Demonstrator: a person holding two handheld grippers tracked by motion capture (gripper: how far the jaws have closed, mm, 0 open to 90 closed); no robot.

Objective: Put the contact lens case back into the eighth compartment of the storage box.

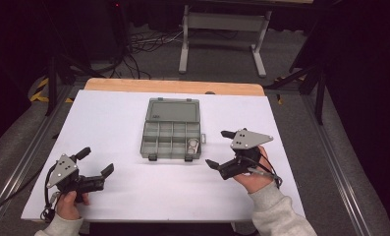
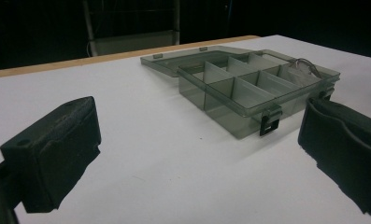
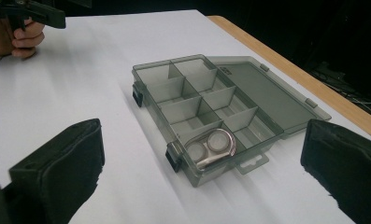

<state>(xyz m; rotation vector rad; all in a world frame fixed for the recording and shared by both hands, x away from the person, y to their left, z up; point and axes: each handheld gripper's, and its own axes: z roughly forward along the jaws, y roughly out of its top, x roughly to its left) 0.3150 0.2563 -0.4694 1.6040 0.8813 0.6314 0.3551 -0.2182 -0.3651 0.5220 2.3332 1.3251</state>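
Observation:
An open grey see-through compartment box (image 1: 170, 154) lies at the table's middle, its lid (image 1: 173, 109) folded flat toward the far side. A shiny metal piece with two round discs (image 1: 193, 145) rests in the near right compartment. It appears closer in the right gripper view as the metal piece (image 3: 210, 147) in the box (image 3: 167, 63). My left gripper (image 1: 96, 161) is at the near left, open and holding nothing, facing the box (image 2: 230, 119). My right gripper (image 1: 219, 148) hovers just right of the box, open and holding nothing.
The white table top (image 1: 133, 196) has a wooden far edge (image 1: 173, 86). Rails run along both sides of the table. Beyond it, on the floor, are a metal stand (image 1: 222, 29) and cables (image 1: 143, 44). The other hand (image 3: 15, 32) is at the far end in the right gripper view.

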